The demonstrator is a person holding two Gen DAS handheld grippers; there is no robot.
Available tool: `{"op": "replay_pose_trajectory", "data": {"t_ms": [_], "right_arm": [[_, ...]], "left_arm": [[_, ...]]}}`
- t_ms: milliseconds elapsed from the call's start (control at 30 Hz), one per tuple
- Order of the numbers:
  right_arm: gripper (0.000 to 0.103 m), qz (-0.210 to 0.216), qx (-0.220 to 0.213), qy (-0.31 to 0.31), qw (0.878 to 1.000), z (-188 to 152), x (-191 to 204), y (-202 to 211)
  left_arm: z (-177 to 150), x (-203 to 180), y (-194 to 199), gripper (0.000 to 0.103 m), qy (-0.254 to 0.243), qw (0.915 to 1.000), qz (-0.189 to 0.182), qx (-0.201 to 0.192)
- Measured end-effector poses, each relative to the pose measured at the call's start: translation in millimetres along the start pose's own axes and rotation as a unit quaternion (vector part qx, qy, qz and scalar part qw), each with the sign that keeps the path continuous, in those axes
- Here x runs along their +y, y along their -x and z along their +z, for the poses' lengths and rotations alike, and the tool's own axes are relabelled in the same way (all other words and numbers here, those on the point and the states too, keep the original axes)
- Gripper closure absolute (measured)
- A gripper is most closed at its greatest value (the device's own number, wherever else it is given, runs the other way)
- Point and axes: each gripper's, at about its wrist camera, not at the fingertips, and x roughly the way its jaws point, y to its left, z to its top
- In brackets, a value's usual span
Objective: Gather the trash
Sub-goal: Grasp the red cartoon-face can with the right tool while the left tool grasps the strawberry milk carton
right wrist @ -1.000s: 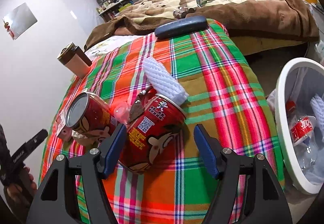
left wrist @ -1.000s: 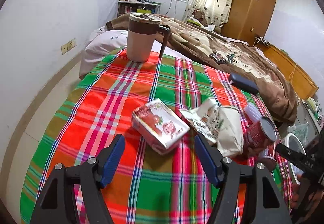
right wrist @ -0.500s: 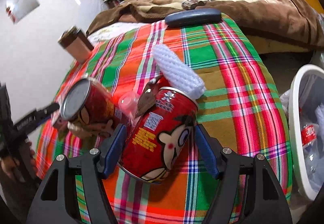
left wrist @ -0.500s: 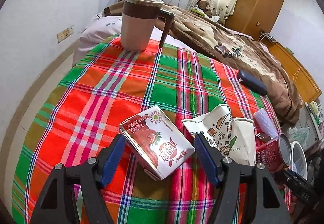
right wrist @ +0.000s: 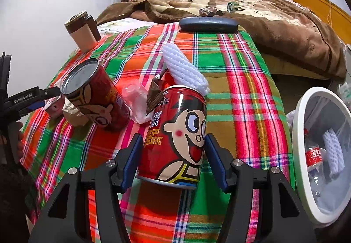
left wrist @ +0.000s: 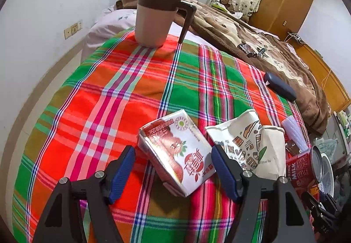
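Observation:
My left gripper (left wrist: 173,168) is open, its fingers on either side of a red-and-white juice carton (left wrist: 177,150) lying on the plaid tablecloth (left wrist: 122,93). A crumpled paper cup (left wrist: 252,144) lies just right of it. My right gripper (right wrist: 173,155) has its pads on both sides of a red cartoon milk can (right wrist: 177,133), which lies between them. A second red can (right wrist: 96,93) lies to its left, also in the left wrist view (left wrist: 303,166). A white foam sleeve (right wrist: 184,69), a clear plastic cup (right wrist: 136,98) and a brown wrapper (right wrist: 154,93) lie behind the can.
A white trash bin (right wrist: 307,111) stands off the table's right edge, holding a bottle (right wrist: 313,155) and foam netting. A lidded tan mug (left wrist: 158,17) stands at the table's far side. A dark blue case (right wrist: 208,23) lies near the bed (right wrist: 263,14).
Both grippers moved forward. The carton now lies between my left fingers. My right jaws have narrowed around the cartoon can, which has turned to face me.

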Motion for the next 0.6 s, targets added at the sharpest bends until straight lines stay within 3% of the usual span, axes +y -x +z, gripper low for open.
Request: {"op": "replay_pose_trajectory", "data": {"t_ms": [367, 600], "right_arm": [[0.044, 0.007, -0.005, -0.002, 1.000, -3, 2, 0], [0.044, 0.015, 0.004, -0.004, 1.000, -4, 2, -6]], "left_arm": [[18, -9, -14, 0.030, 0.015, 0.9995, 0.027, 0.001], [21, -22, -22, 0.030, -0.011, 0.9989, 0.044, 0.006]]}}
